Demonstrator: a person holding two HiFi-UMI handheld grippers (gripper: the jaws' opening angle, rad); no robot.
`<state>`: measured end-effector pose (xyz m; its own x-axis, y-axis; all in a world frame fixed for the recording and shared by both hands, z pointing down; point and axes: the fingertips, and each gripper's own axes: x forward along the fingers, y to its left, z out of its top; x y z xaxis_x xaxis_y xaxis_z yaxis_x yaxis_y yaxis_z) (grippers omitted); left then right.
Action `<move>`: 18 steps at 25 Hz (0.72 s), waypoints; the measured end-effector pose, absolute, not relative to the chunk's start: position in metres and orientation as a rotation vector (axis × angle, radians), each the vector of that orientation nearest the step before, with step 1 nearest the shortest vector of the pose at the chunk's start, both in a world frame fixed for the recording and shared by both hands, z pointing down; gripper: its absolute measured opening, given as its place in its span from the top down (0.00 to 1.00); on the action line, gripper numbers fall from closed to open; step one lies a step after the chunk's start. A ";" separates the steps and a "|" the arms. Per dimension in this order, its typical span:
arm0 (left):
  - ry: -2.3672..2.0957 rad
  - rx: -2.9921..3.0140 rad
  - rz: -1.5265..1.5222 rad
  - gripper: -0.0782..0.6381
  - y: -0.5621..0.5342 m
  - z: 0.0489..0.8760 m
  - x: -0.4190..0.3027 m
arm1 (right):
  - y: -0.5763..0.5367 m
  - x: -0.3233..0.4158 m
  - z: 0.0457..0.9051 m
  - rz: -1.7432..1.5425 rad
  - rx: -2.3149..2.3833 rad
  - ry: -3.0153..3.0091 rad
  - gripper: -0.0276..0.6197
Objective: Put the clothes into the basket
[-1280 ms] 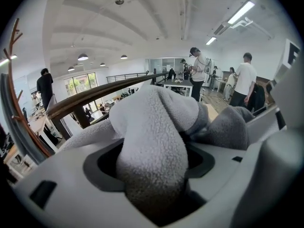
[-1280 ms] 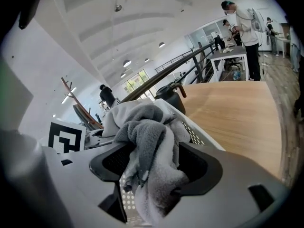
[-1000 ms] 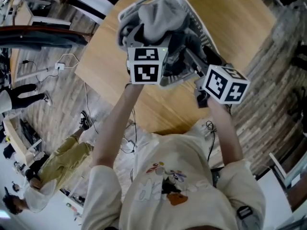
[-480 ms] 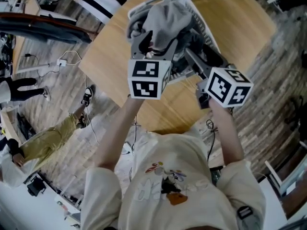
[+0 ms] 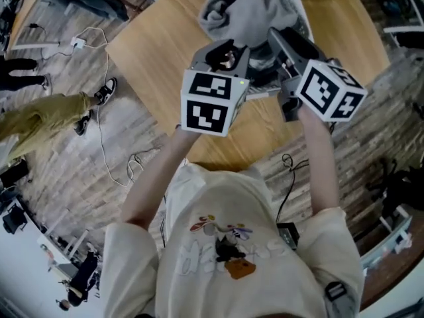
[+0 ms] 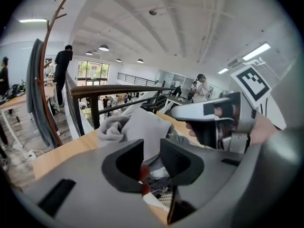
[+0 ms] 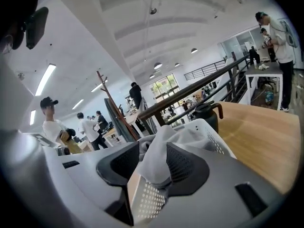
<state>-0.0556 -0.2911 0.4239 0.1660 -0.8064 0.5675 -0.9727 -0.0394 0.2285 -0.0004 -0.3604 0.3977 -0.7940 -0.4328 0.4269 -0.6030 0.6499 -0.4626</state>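
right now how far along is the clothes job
Done: a grey garment is heaped in the white laundry basket. In hand: the left gripper and right gripper are closing their jaws, that cloth between them. Left: probably pushing the heap below the rim.

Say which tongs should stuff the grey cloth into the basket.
Right. The right tongs are closing with the grey cloth deep between them, over the basket rim; the left tongs, also closing, seem to catch less cloth.
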 end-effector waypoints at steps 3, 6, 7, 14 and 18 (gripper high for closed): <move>-1.688 1.833 0.373 0.79 -0.275 0.432 -0.062 | -0.370 -0.026 0.400 0.816 0.790 -2.602 0.73; -1.685 1.782 0.394 0.88 -0.260 0.443 -0.065 | -0.380 -0.056 0.401 0.767 0.734 -2.612 0.80; -1.672 1.778 0.388 0.89 -0.257 0.445 -0.064 | -0.384 -0.065 0.404 0.752 0.726 -2.607 0.80; -1.615 1.760 0.324 0.89 -0.248 0.455 -0.066 | -0.399 -0.076 0.454 0.681 0.794 -2.471 0.82; -1.591 1.741 0.324 0.89 -0.246 0.465 -0.066 | -0.398 -0.062 0.486 0.702 0.819 -2.397 0.82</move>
